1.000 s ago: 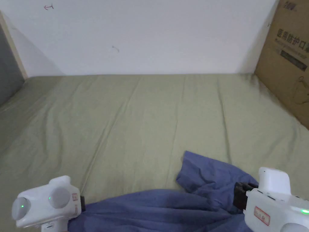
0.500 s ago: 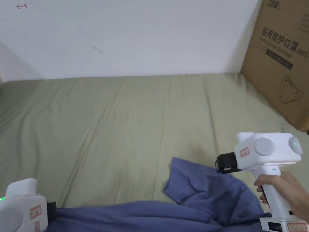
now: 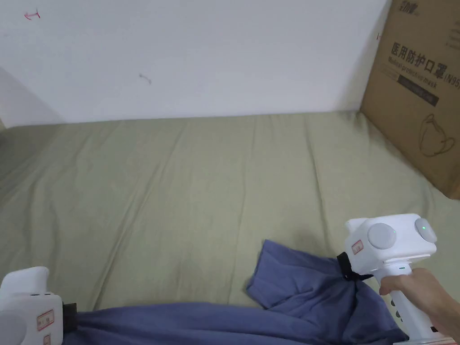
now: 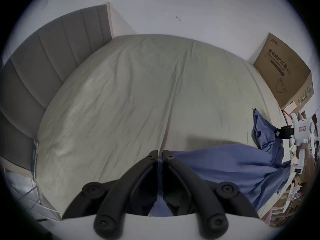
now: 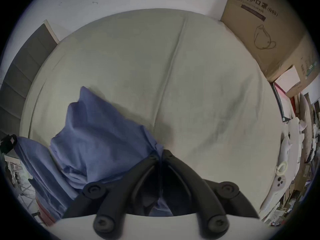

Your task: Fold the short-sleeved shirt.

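Note:
A blue short-sleeved shirt (image 3: 296,287) lies bunched along the near edge of a bed with a green sheet (image 3: 215,179). My left gripper (image 3: 72,316) sits at the bottom left, shut on one edge of the shirt (image 4: 225,164), with blue cloth pinched between its jaws. My right gripper (image 3: 345,269) is at the right, held by a hand (image 3: 413,287), and is shut on a raised fold of the shirt (image 5: 97,136). The cloth stretches in a low band between the two grippers. A flap of the shirt lies on the sheet left of the right gripper.
A large cardboard box (image 3: 422,85) stands at the bed's right side against the white wall (image 3: 202,54). A grey padded headboard (image 4: 52,53) borders the left side. Clutter (image 5: 303,139) lies beyond the bed's right edge. The sheet's far half is bare.
The right gripper rose off the shirt and turned sideways, then came down and shut on a fold at the shirt's right. The left gripper kept its hold. The camera panned right.

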The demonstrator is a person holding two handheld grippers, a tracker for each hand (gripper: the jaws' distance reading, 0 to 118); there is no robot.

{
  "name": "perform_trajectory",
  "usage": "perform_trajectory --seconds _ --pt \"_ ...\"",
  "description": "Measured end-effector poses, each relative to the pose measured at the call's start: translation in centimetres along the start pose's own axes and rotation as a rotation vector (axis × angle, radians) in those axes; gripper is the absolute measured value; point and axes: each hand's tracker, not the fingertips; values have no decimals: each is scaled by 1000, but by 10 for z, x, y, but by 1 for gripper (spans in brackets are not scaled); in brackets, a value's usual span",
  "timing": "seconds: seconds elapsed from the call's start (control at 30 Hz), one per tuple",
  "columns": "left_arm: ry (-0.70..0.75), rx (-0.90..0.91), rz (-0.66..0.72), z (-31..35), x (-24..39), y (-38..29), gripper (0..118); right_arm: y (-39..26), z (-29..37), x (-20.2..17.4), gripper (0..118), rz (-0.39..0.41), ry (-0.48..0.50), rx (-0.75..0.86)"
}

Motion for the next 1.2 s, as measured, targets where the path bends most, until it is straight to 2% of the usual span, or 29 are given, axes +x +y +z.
perform_trajectory --seconds 0.07,0.13,0.33,0.47,0.7,0.83,0.97,1.0,1.07,1.2 --pt "7 42 -24 14 -2 8 3 4 24 7 1 -35 -4 64" --pt "23 70 -33 31 -3 18 3 10 54 17 1 -80 39 127" --pt "-4 227 -22 104 -1 58 3 23 177 41 1 -83 -31 338" --pt "14 361 -88 155 13 99 3 31 261 52 1 -123 -2 480" --pt "40 517 -104 223 31 188 3 67 356 48 1 -213 -33 648" --pt "52 563 -103 243 35 246 3 111 393 41 1 -212 -47 712" --pt "102 628 -91 259 42 300 3 155 435 35 1 -284 -22 837" --pt "104 638 -88 263 42 313 3 163 445 33 1 -273 -6 863" --pt "93 687 -44 277 40 333 3 176 467 29 1 -283 -42 882" --pt "108 759 -46 304 42 354 3 183 501 19 1 -273 -69 968"
